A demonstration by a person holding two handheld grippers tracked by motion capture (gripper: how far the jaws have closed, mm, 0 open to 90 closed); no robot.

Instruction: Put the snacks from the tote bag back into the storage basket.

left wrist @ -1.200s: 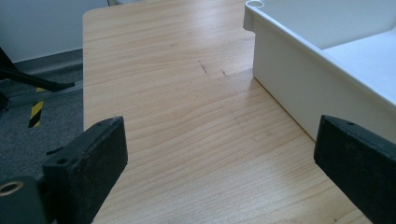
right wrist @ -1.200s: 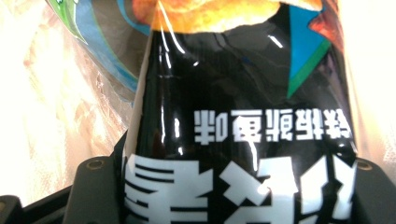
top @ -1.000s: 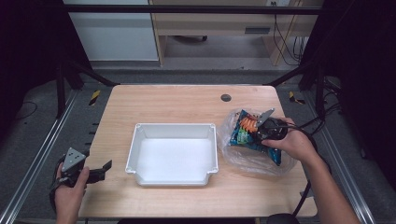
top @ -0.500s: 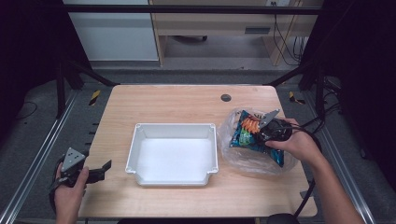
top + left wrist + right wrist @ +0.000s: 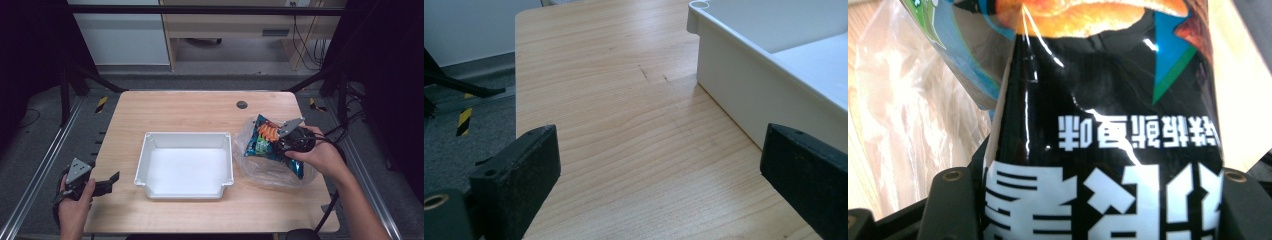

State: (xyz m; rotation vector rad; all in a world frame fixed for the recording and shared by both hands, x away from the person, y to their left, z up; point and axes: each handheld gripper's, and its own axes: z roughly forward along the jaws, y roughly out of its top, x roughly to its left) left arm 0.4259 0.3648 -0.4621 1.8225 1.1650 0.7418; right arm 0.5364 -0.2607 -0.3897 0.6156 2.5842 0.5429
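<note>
Snack packet (image 5: pixel 266 140), clamped in the right gripper (image 5: pixel 286 141), has lifted slightly from the clear plastic bag (image 5: pixel 270 167) right of the white tray (image 5: pixel 186 165), ready to carry over. Left gripper (image 5: pixel 102 184) waits, jaws wide, empty.

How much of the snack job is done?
Done: the right gripper has clamped the snack packet in the clear plastic bag. In hand: holding that packet. Left: probably moving it into the white tray, which holds nothing yet. The left gripper waits open.
</note>
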